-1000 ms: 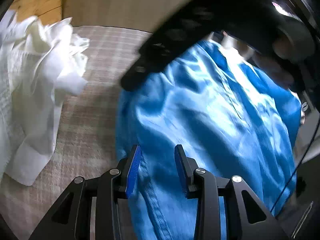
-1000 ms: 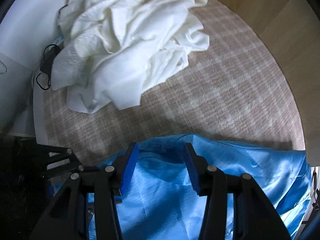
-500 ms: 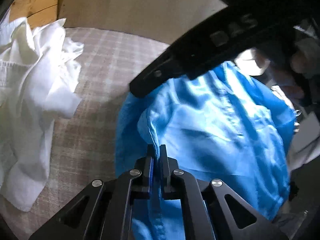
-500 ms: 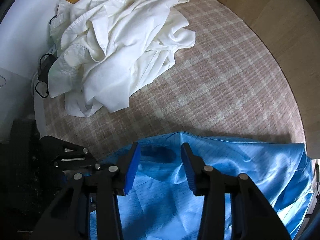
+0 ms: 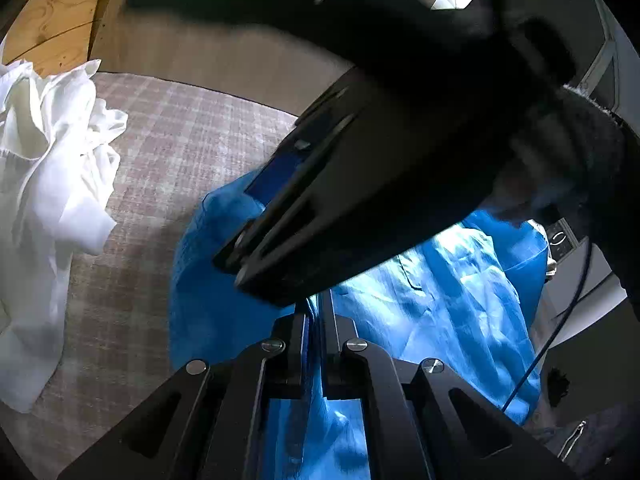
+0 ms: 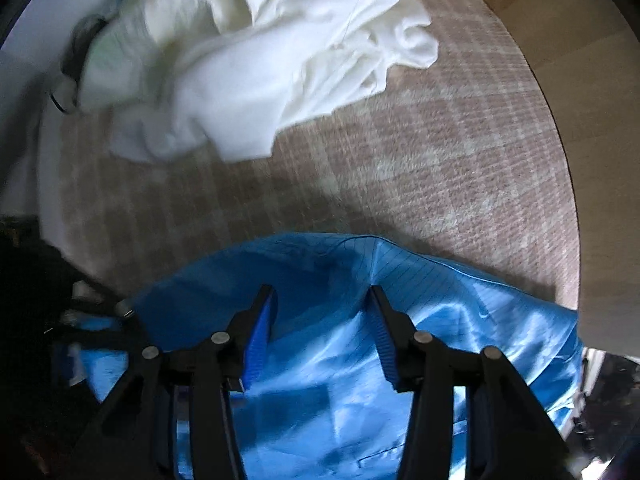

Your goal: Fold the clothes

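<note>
Left gripper (image 5: 316, 312) clamped on blue garment (image 5: 440, 304); right gripper (image 6: 320, 320) jaws apart above it, contact unclear.

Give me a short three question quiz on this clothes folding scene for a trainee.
1. True or false: the left claw is shut on the blue garment.
2. Which describes the right claw? A: open above the blue garment. B: shut on the white clothes. C: out of view.
3. Fill in: the crumpled heap on the checked cloth is ____ in colour.

Key: 1 true; 2 A; 3 white.
</note>
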Demonstrator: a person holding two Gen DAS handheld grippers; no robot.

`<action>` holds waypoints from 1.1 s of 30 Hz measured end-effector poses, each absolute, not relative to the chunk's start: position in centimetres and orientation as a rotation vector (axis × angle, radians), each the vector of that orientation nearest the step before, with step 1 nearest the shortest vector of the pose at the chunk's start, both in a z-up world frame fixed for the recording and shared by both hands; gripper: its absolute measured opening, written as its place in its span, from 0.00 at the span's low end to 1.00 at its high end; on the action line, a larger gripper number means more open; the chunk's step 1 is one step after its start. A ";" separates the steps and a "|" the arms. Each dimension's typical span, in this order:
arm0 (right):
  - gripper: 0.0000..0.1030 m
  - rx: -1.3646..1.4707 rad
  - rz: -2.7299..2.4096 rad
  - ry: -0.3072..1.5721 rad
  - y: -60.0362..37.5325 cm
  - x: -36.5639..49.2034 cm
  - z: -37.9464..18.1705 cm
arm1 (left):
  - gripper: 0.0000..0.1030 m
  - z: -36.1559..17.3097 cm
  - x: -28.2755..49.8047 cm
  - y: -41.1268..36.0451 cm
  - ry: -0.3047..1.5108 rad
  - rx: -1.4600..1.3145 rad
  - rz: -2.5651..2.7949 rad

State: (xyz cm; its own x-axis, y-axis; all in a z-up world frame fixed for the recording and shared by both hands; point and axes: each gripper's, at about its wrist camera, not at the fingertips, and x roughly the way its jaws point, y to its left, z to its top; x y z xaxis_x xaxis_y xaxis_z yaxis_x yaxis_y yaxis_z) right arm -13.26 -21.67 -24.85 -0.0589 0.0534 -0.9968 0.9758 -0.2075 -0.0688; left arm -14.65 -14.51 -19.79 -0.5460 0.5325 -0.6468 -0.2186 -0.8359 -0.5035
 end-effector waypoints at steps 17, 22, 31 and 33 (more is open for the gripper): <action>0.08 1.545 -1.491 0.515 -19.1 -21.2 -23.5 | 0.20 -20.5 -15.0 -17.3 -0.392 -1.347 2.479; 0.22 1.548 -1.464 0.502 -17.8 -21.8 -22.0 | 0.20 -18.6 -15.0 -17.2 -0.348 -1.295 2.502; 0.44 1.456 -1.511 0.685 -17.1 -21.1 -21.3 | 0.20 -17.9 -15.8 -15.2 -0.279 -1.331 2.509; 0.44 1.433 -1.481 0.758 -17.5 -20.0 -21.2 | 0.19 -16.9 -14.8 -15.7 -0.282 -1.314 2.530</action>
State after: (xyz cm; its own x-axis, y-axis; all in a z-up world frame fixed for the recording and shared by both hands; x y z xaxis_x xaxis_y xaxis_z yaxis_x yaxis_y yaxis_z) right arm -20.02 -17.52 -21.22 0.0902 -0.1900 -0.9776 0.9040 -0.3963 0.1604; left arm -14.77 -15.69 -16.87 -0.5491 0.3296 -0.7680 -0.1525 -0.9430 -0.2956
